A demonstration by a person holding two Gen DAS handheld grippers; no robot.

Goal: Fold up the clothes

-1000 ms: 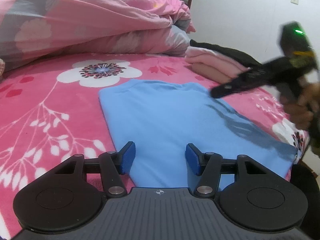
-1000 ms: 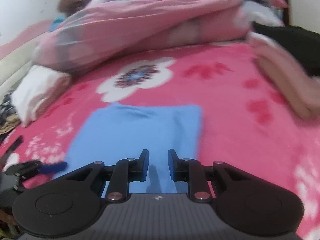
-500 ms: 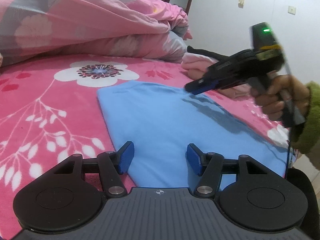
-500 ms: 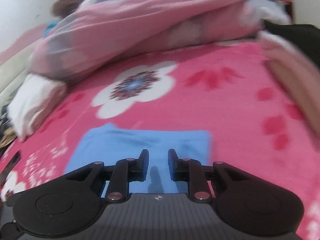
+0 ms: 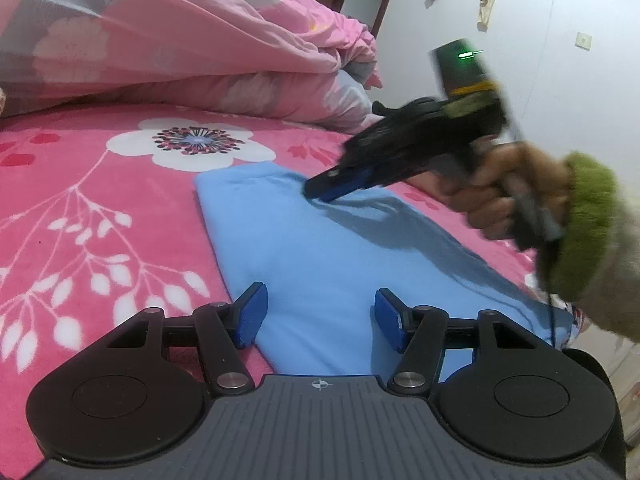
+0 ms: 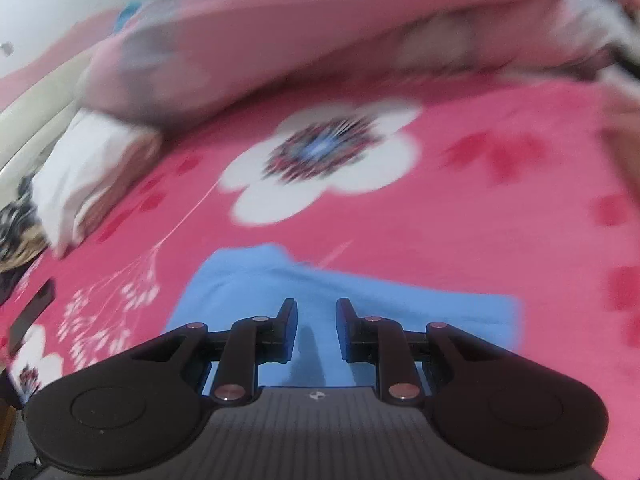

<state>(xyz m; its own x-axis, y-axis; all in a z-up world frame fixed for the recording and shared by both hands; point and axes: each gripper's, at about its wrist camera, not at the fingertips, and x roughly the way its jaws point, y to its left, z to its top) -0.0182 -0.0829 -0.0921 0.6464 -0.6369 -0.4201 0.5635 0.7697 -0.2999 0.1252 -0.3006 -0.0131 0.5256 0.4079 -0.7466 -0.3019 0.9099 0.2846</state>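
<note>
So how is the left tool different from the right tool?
The left tool has its jaws wide apart; the right tool has only a narrow gap. The left sits over the blue shirt's near end, the right over its far end. Both hold nothing.

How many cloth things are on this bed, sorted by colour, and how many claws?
Light blue folded cotton garment: 1
Pink-and-grey flowered quilt, bunched up: 1
White folded cloth at the bed's edge: 1
Black claws with blue pads, left claw and right claw: 2
Total: 5
</note>
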